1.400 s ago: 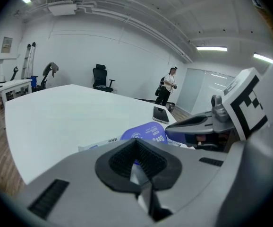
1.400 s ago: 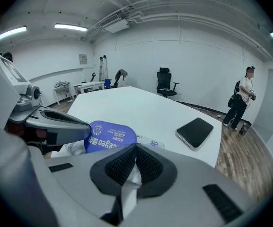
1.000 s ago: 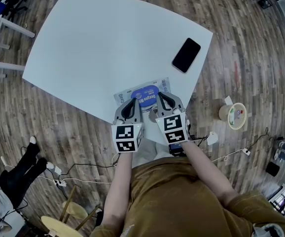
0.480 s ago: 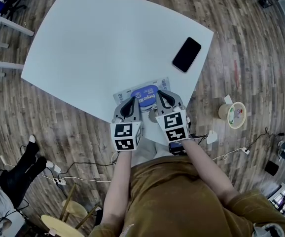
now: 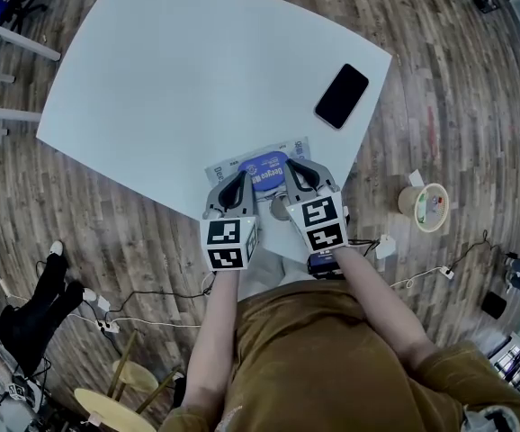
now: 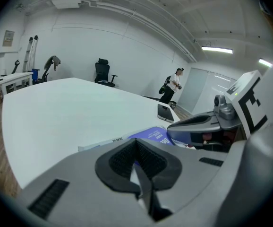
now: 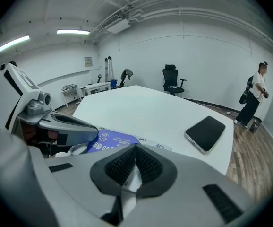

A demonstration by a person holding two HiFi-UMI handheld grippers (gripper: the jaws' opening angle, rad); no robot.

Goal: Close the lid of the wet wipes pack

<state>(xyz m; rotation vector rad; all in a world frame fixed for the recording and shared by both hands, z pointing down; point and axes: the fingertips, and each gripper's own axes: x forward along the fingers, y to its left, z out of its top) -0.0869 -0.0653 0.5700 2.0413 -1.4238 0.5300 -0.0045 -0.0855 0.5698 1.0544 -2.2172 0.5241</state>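
White table (image 5: 179, 88): black phone (image 5: 341, 96) near right edge; wet wipes pack (image 5: 264, 166) at near edge, lid unclear.

The flat blue-topped wet wipes pack (image 5: 264, 166) lies at the curved white table's (image 5: 179, 79) near edge, the black slab phone (image 5: 341, 96) behind it, rightward. Over the pack, the left gripper (image 5: 239, 180) and right gripper (image 5: 294, 171) sit side by side.

Wipes pack (image 5: 264, 166) blue-topped, edges seemingly white; table (image 5: 179, 88) white; phone (image 5: 341, 96) black; floor (image 5: 449, 79) brown woodgrain.
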